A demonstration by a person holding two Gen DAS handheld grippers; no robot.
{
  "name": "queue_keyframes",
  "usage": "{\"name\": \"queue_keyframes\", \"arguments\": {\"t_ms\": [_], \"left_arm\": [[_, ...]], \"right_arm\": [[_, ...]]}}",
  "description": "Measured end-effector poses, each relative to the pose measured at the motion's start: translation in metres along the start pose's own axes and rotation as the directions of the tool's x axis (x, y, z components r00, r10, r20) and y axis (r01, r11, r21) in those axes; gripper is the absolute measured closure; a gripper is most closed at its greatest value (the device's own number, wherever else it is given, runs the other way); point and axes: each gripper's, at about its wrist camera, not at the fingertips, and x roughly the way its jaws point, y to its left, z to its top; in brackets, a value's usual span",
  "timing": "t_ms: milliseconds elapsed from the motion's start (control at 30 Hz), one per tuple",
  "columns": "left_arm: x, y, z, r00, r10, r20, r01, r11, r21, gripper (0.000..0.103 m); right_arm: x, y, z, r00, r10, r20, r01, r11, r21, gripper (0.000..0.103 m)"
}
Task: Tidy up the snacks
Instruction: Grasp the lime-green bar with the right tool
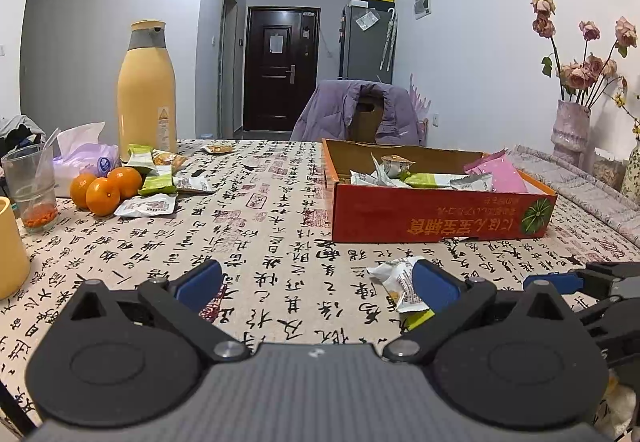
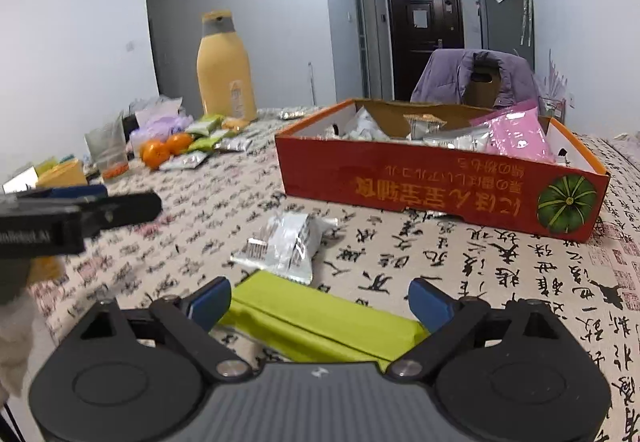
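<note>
A red cardboard box (image 1: 440,216) (image 2: 400,182) holding several snack packets stands on the calligraphy-print tablecloth. My left gripper (image 1: 316,282) is open just above the cloth, with nothing between its fingers. A white snack packet (image 1: 396,282) lies beside its right finger, and a green packet's corner (image 1: 420,320) shows below that. My right gripper (image 2: 320,300) is open wide, and the long green packet (image 2: 320,326) lies flat between its fingers. I cannot see either pad pressing on it. A silver packet (image 2: 284,246) lies just beyond it. More loose snack packets (image 1: 156,182) lie by the oranges.
At the left stand a tall yellow bottle (image 1: 146,90), three oranges (image 1: 104,188), a glass (image 1: 32,186), a tissue pack (image 1: 84,158) and a yellow cup (image 1: 10,250). A vase of dried roses (image 1: 570,130) is at the right. A chair with a purple jacket (image 1: 356,110) stands behind the table.
</note>
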Motion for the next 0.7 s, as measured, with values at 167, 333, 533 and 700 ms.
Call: {"name": "queue_keyframes", "arguments": {"t_ms": [167,333,533,700], "left_arm": [[0.002,0.001,-0.002,1.000,-0.023,-0.008,0.023,1.000,0.009,0.000],[0.008,-0.002,0.000,0.999,-0.045,-0.018,0.046,0.999,0.023,0.000],[0.011,-0.005,0.000,0.998,-0.064,-0.021,0.064,0.998,0.016,0.000],[0.014,-0.007,-0.001,0.997,-0.074,-0.031,0.074,0.997,0.007,0.000]], "right_arm": [[0.010,0.003,0.002,0.999,-0.012,-0.031,0.012,1.000,-0.022,0.007],[0.012,0.000,0.001,0.998,-0.012,-0.055,0.012,1.000,0.004,0.011],[0.011,0.002,-0.006,0.993,-0.091,-0.073,0.089,0.996,-0.031,0.033],[-0.002,-0.008,-0.009,0.988,-0.141,-0.068,0.141,0.990,-0.010,0.060]]}}
